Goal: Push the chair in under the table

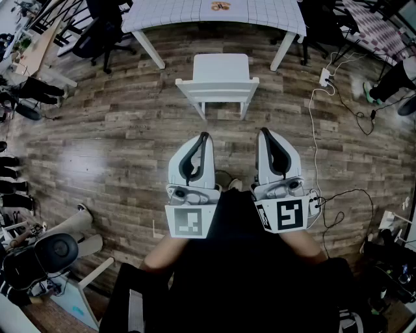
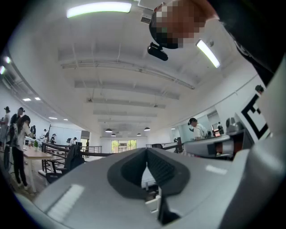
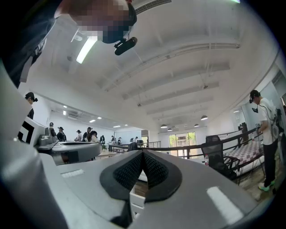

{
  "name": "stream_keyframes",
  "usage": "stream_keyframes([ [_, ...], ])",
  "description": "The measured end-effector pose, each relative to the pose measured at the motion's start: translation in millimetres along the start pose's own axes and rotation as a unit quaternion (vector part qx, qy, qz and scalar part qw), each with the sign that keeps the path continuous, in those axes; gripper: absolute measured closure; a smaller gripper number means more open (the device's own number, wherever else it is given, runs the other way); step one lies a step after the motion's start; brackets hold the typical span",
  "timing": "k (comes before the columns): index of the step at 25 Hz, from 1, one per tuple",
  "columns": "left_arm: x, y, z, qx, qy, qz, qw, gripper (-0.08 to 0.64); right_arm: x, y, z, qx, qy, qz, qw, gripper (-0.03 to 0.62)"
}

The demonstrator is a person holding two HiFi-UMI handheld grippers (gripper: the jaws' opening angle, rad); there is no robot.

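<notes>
The chair (image 1: 220, 77) stands clear of the bench (image 1: 195, 18), with its seat toward the bench edge and its backrest turned to the person. The bench lies just beyond the chair, and its two near legs are set wider than the chair on either side. The left gripper (image 1: 204, 135) and the right gripper (image 1: 264, 133) are held side by side on the near side of the chair, apart from its backrest. The jaws of each are closed together, with nothing between them.

The push appears not yet begun. It would best be made with both closed tips laid against the top rail of the backrest, one toward each end, so that the load is shared and the chair is not slewed. A level, steady push should be kept, since an uneven one could turn the chair into a bench leg. The white cable (image 1: 311, 123) lying on the floor to the right of the chair should be kept clear of.
</notes>
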State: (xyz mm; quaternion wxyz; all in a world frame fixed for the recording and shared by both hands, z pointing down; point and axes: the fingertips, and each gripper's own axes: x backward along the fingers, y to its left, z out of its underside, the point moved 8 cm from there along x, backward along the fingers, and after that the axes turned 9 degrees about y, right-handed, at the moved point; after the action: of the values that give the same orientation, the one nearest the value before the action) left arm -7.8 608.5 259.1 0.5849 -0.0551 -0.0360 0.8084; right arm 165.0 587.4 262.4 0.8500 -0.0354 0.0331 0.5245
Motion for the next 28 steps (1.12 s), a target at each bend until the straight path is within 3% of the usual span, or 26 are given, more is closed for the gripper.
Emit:
stream_keyframes([
  [8,7.1,0.7,13.6,0.004,0.015,-0.022,0.9996,0.551,8.4,-5.4,14.8,-0.062,-0.005,-0.045,0.997,0.595],
  [19,-46.6,43.6,26.3,0.005,0.02,-0.018,0.9996,0.551,-47.1,-23.3,24.1,-0.059,0.024,-0.027,0.998,0.595],
  [28,-120.9,104.0,41.6,0.045,0.035,0.004,0.9984,0.551,-145.1,-34.4,14.5,-0.046,0.053,0.023,0.997,0.595],
])
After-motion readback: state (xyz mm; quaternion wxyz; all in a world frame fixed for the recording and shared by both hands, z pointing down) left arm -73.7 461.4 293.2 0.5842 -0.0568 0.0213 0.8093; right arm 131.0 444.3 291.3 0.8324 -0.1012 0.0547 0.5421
